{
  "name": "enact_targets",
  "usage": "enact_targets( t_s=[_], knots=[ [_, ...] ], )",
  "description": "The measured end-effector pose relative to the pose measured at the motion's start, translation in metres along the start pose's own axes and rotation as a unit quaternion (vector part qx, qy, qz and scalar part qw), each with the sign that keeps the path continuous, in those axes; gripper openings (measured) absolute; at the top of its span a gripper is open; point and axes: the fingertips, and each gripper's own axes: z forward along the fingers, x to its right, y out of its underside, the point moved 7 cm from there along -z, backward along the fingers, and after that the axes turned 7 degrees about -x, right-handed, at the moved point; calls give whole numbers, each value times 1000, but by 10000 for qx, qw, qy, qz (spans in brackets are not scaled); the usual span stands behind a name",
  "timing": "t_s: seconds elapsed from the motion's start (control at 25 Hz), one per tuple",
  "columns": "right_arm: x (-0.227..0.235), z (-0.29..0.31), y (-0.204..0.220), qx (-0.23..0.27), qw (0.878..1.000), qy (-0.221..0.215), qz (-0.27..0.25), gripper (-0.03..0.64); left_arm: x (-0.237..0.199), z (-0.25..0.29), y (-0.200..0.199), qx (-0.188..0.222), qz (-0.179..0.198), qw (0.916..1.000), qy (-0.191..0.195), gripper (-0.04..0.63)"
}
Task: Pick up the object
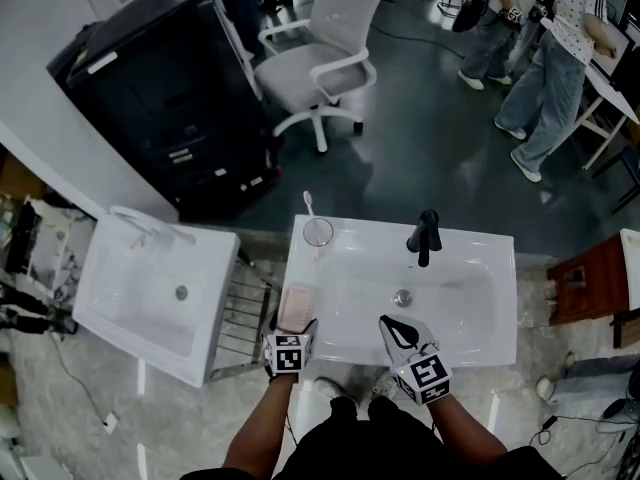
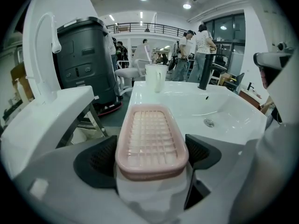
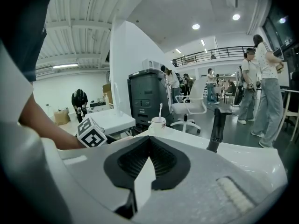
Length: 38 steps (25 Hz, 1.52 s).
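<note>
A pink soap dish (image 1: pixel 298 306) (image 2: pixel 152 141) with a slotted grid top lies on the left rim of the white washbasin (image 1: pixel 500 308), near its front corner. My left gripper (image 1: pixel 292 326) (image 2: pixel 152 153) straddles the dish's near end. Both black pads (image 2: pixel 103 157) lie against its sides with no gap showing. The dish still sits level on the rim. My right gripper (image 1: pixel 393 326) (image 3: pixel 149 146) hovers over the basin's front edge, shut with nothing in it, its pads meeting at the tip.
A clear cup with a toothbrush (image 1: pixel 318 230) (image 2: pixel 154 77) stands at the basin's back left corner. A black faucet (image 1: pixel 425 238) (image 3: pixel 216 127) rises behind the drain (image 1: pixel 403 296). A second white sink (image 1: pixel 150 288) sits to the left, a black cabinet (image 1: pixel 160 88) and office chair (image 1: pixel 325 53) beyond. People stand far right.
</note>
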Motion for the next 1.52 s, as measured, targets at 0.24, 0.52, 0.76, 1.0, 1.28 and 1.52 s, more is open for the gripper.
enact_targets(
  t_s=[0.24, 0.52, 0.76, 1.0, 1.28, 1.52],
  knots=[
    [7, 13, 9, -38, 9999, -24, 92, 3, -2, 1, 2, 82, -28, 9999, 59, 463],
    [12, 26, 14, -165, 9998, -56, 50, 3, -8, 0, 2, 80, -91, 9999, 61, 460],
    [20, 26, 19, -161, 9999, -1, 60, 4, 3, -15, -8, 294, 59, 9995, -62, 460],
    [31, 24, 14, -43, 9999, 79, 102, 4, 20, -41, -35, 732, 69, 9973, -63, 462],
    [39, 19, -2, 236, 9996, 163, 51, 4, 29, -74, -72, 1341, 142, 9908, -96, 462],
    [40, 0, -22, 598, 9979, 263, -36, 4, 38, -103, -97, 1793, 81, 9838, -36, 462]
  ],
)
